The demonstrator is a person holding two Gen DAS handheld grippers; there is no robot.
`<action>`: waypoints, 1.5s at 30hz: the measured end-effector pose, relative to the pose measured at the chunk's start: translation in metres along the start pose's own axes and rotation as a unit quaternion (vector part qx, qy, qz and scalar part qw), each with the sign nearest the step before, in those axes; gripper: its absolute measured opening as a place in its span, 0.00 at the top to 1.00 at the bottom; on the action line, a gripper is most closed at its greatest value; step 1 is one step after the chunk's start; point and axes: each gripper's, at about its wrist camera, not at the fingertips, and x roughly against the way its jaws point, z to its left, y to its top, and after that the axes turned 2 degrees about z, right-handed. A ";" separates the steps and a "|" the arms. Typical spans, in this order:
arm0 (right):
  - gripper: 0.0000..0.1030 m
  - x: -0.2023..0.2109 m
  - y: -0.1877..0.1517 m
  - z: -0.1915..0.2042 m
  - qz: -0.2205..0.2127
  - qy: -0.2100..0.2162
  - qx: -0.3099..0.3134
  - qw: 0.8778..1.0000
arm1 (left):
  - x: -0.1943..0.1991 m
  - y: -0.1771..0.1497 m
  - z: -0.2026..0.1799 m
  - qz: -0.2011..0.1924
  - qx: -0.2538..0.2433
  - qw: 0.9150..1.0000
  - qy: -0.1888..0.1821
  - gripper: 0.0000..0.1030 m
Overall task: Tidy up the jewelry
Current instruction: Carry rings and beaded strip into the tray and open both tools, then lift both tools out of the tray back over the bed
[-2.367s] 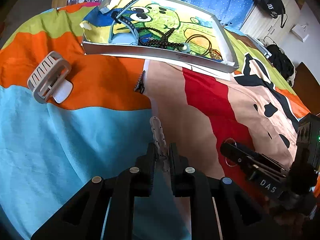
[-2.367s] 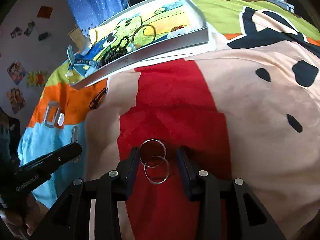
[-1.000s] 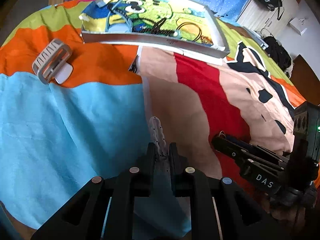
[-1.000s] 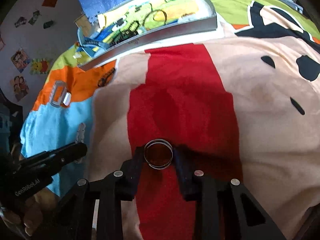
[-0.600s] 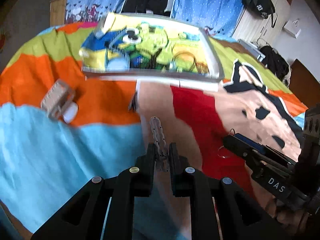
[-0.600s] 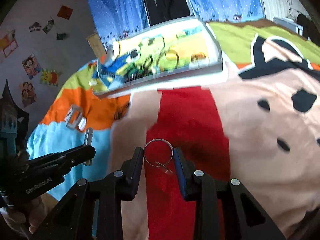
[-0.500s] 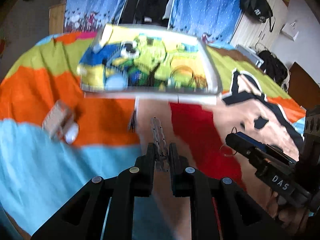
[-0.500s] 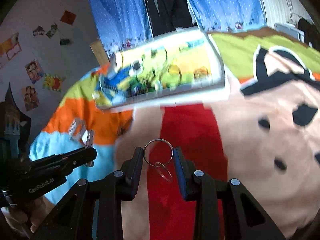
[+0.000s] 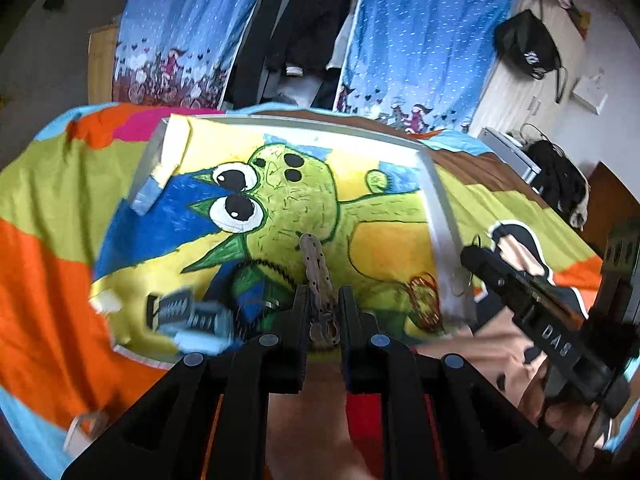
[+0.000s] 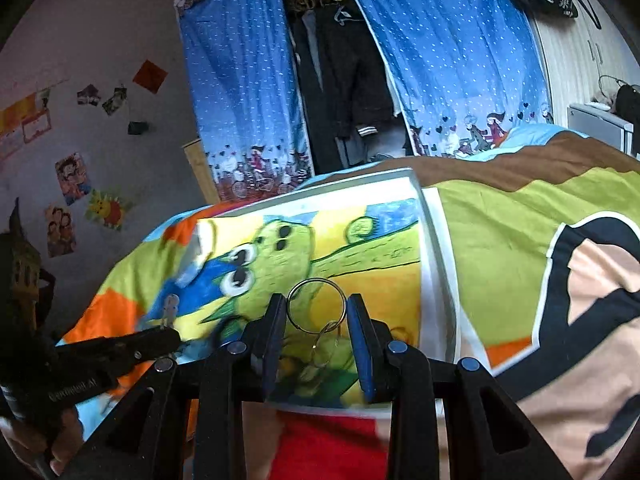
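My left gripper [image 9: 323,312] is shut on a slim beaded hair clip [image 9: 316,268] that sticks out forward over the tray. The tray [image 9: 438,216] is white-walled with a green cartoon drawing on its floor and lies on the bed. In it are a black bead necklace [image 9: 272,268], a grey-blue hair clip [image 9: 188,316] and a reddish bracelet [image 9: 424,296]. My right gripper [image 10: 317,316] is shut on a silver hoop [image 10: 317,306], with a second ring [image 10: 326,334] dangling from it, above the tray's [image 10: 434,264] near part. Each gripper shows at the side of the other's view.
The bed is covered by a colourful cartoon blanket [image 9: 40,264]. A pale clip [image 9: 80,428] lies on it at lower left. Blue curtains [image 10: 440,60] and dark hanging clothes stand behind the bed, a black bag [image 9: 528,46] hangs at right.
Both grippers rose and travelled forward from the blanket to above the tray, carrying the hair clip and the rings. The tray now fills the middle of both views.
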 end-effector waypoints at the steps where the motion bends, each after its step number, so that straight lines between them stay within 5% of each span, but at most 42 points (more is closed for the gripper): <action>1: 0.71 -0.006 -0.001 -0.005 0.002 -0.001 -0.004 1.000 | -0.007 0.003 0.003 0.005 0.003 1.000 0.000 0.90; 13: 0.70 -0.052 -0.032 -0.033 0.071 -0.036 -0.002 0.997 | -0.057 0.001 0.011 0.078 0.011 0.996 0.036 0.88; 16: 0.60 -0.046 -0.033 -0.034 0.070 -0.038 0.004 0.997 | -0.052 0.001 0.010 0.080 0.029 0.995 0.048 0.66; 17: 0.54 -0.043 -0.032 -0.034 0.066 -0.038 0.006 0.997 | -0.047 0.002 0.010 0.074 0.037 0.995 0.050 0.58; 22: 0.48 -0.019 -0.024 -0.035 0.038 -0.040 0.007 0.998 | -0.019 0.008 0.000 0.052 0.044 0.996 0.064 0.54; 24: 0.42 -0.004 -0.021 -0.038 0.023 -0.044 0.001 0.999 | 0.000 0.008 -0.007 0.030 0.045 0.996 0.068 0.45; 28: 0.27 0.035 -0.013 -0.037 -0.023 -0.046 0.000 0.999 | 0.037 0.005 -0.023 -0.013 0.048 0.997 0.059 0.42; 35: 0.00 0.105 -0.006 -0.026 -0.099 -0.036 0.002 0.994 | 0.114 -0.018 -0.055 -0.097 0.033 0.990 0.098 0.01; 45: 0.00 0.176 -0.036 -0.006 -0.159 -0.014 -0.010 0.987 | 0.191 -0.080 -0.074 -0.167 -0.010 0.973 0.157 0.01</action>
